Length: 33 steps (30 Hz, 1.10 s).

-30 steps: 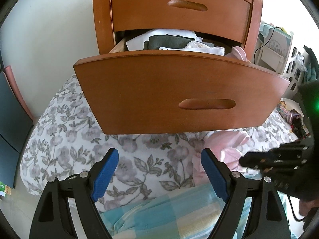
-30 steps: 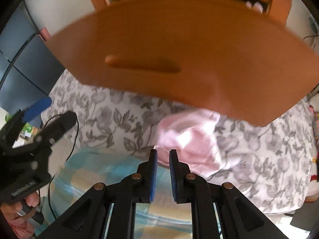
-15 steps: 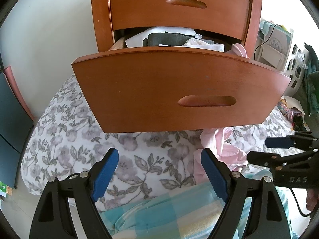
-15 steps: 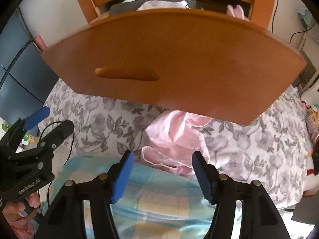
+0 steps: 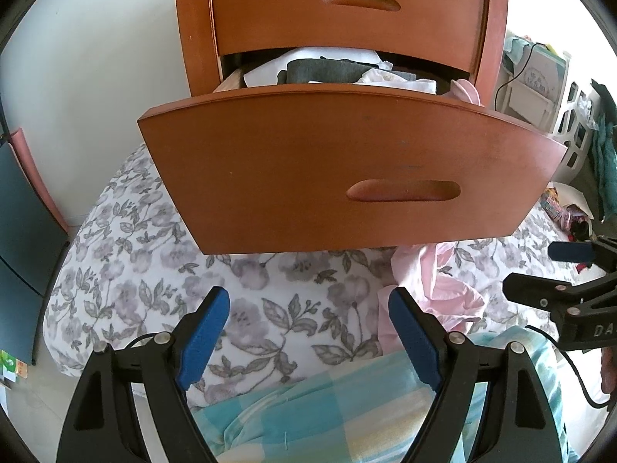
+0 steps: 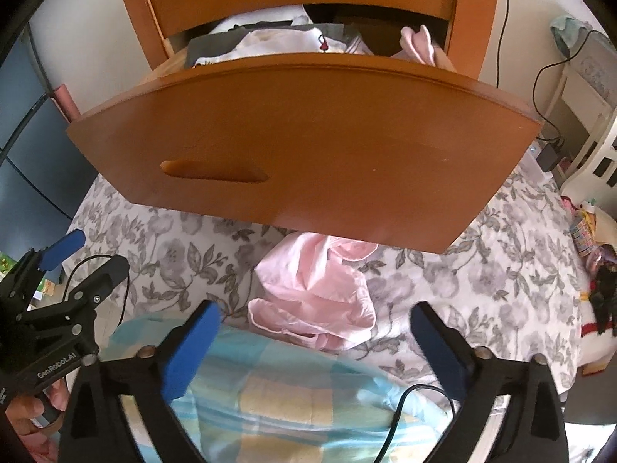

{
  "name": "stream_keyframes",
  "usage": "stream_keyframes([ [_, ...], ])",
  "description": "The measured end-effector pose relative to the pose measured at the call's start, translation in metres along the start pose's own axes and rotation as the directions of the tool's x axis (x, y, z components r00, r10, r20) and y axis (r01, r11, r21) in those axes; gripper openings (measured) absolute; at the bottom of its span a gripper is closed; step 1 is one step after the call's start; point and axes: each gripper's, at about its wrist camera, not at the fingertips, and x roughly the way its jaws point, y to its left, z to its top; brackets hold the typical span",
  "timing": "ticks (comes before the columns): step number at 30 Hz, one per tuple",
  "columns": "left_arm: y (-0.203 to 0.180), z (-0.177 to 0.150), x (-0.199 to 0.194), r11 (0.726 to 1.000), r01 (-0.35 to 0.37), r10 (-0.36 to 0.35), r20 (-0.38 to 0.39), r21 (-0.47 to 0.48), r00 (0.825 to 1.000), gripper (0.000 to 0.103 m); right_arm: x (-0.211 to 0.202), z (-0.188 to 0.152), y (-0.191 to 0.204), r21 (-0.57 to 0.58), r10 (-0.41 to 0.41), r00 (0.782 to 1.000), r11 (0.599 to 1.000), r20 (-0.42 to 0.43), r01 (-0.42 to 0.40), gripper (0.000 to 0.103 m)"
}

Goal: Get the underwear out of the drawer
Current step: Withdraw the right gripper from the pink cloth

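Observation:
The wooden drawer [image 5: 347, 162] [image 6: 308, 135] stands pulled out over the bed, with folded clothes [image 5: 327, 71] [image 6: 277, 44] inside and a pink piece [image 6: 418, 44] at its right corner. Crumpled pink underwear [image 6: 316, 289] [image 5: 435, 285] lies on the floral bedspread under the drawer front. My right gripper [image 6: 314, 310] [image 5: 528, 268] hovers over it. Its jaws are opening wide and the pads touch nothing. My left gripper [image 5: 308, 297] [image 6: 102, 250] hangs to the left of the underwear, open, with nothing between its fingers.
The dresser's upper drawer [image 5: 347, 4] is closed. A teal and yellow checked blanket [image 6: 293, 397] lies nearest me on the floral bedspread [image 5: 127, 270]. A white cabinet with a black cable [image 6: 578, 88] stands at the right. Dark blue panels [image 5: 23, 208] line the left.
The right gripper's jaws went from nearly shut to wide apart, and it drew back a little. The pink underwear now lies loose on the bed. The left gripper kept still.

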Motion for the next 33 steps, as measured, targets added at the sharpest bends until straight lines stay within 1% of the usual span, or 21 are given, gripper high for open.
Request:
stream_keyframes([
  [6,0.000,0.000,0.001,1.000,-0.002,0.002,-0.004,0.002,1.000,0.085,-0.010,0.002,-0.005,0.002,-0.006,0.998,1.000,0.056,0.006,0.103],
  [10,-0.001,-0.001,0.002,1.000,-0.002,0.002,-0.008,0.002,1.000,0.085,-0.024,0.007,-0.011,0.020,-0.014,0.992,1.000,0.124,0.012,0.103],
  [12,-0.001,-0.001,0.004,1.000,-0.002,0.002,-0.011,0.002,1.000,0.085,-0.030,0.011,-0.014,0.030,-0.019,0.989,0.999,0.145,0.015,0.103],
  [15,-0.001,-0.001,0.005,1.000,-0.001,0.001,-0.014,0.003,1.000,0.085,-0.036,0.014,-0.017,0.035,-0.026,0.987,0.999,0.162,0.021,0.103],
  [18,-0.001,-0.002,0.006,1.000,0.001,-0.001,-0.018,0.001,1.000,0.085,-0.041,0.016,-0.018,0.033,-0.051,0.982,0.998,0.184,0.046,0.103],
  [20,-0.001,-0.002,0.007,1.000,0.001,-0.001,-0.020,-0.001,1.000,0.085,-0.041,0.018,-0.018,0.029,-0.066,0.981,0.998,0.183,0.062,0.103],
  [23,0.000,-0.002,0.009,1.000,0.004,-0.004,-0.024,-0.003,1.000,0.085,-0.043,0.021,-0.020,0.040,-0.048,0.981,0.998,0.186,0.041,0.103],
  [26,0.001,-0.002,0.010,1.000,0.007,-0.007,-0.027,-0.008,1.000,0.085,-0.049,0.028,-0.020,0.046,-0.035,0.975,0.999,0.221,0.026,0.103],
  [30,0.002,-0.002,0.012,1.000,0.012,-0.012,-0.028,-0.015,1.000,0.085,-0.070,0.049,-0.015,0.019,-0.035,0.947,0.999,0.318,0.030,0.103],
  [33,0.003,-0.001,0.013,1.000,0.015,-0.016,-0.026,-0.025,1.000,0.085,-0.080,0.070,-0.014,0.007,-0.010,0.933,1.000,0.360,0.008,0.103],
])
